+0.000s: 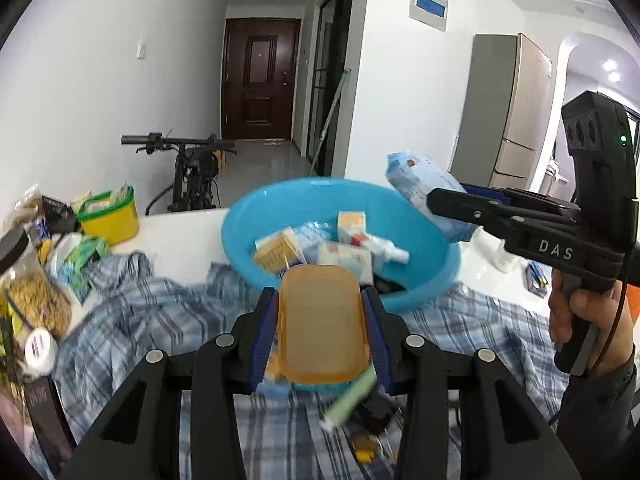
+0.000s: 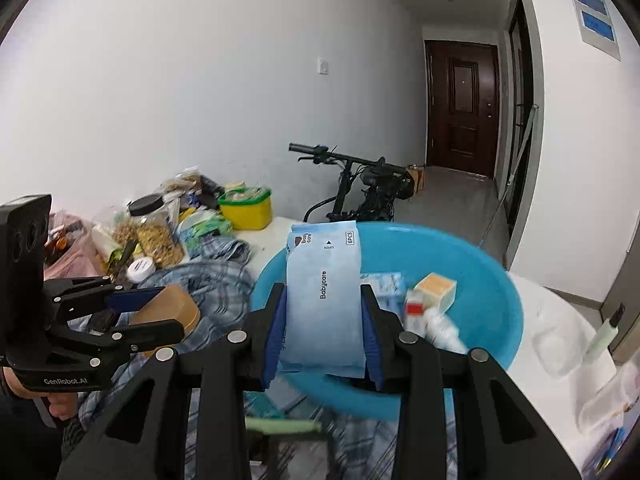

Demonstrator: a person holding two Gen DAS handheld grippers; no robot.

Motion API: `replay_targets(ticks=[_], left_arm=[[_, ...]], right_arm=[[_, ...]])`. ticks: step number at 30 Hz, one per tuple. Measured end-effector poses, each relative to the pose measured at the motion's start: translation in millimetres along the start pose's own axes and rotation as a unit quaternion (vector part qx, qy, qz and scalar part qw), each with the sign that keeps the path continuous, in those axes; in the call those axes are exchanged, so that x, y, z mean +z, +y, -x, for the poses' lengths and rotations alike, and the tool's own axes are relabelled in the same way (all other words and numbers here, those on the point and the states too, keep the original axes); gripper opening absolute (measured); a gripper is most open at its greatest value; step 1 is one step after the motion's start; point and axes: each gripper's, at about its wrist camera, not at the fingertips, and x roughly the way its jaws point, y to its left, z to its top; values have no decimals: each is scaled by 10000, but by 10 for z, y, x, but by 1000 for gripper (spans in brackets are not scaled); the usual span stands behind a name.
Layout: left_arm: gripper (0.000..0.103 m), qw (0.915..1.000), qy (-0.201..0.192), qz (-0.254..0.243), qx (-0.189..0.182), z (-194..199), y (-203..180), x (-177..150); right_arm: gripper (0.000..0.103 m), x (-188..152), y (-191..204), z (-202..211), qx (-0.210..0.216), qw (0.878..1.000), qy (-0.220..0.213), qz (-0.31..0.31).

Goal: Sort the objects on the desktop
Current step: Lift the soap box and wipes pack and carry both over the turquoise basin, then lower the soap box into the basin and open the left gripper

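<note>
Rounded orange plastic box (image 1: 323,322) | clamped, left hand-held gripper (image 1: 323,320) | soft blue wipes pack (image 2: 323,300) | clamped, right hand-held gripper (image 2: 323,312)

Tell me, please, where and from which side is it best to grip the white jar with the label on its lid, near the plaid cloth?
Probably grip the white jar across its round lid, coming straight down from above. It stands upright with the lid facing up, while the glass jar and plaid cloth crowd its sides. Both grippers are occupied now.
</note>
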Motion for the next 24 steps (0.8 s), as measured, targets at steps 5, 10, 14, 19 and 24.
replay_targets(ticks=[5, 10, 14, 19, 24], left_arm=[[45, 9999, -94, 6, 75, -178, 136, 385], [45, 9998, -161, -65, 27, -364, 165, 644], [45, 9998, -190, -95, -39, -519, 170, 802], [45, 9997, -183, -105, -102, -748, 206, 955], [45, 9998, -110, -172, -78, -1001, 213, 1031]], right_arm=[[34, 250, -160, -111, -64, 10000, -71, -19], [34, 423, -268, -264, -70, 9999, -76, 0], [34, 536, -336, -397, -150, 9999, -71, 27], [34, 613, -443, -494, -287, 9995, -112, 6], [34, 558, -510, -582, -351, 9994, 70, -9]])
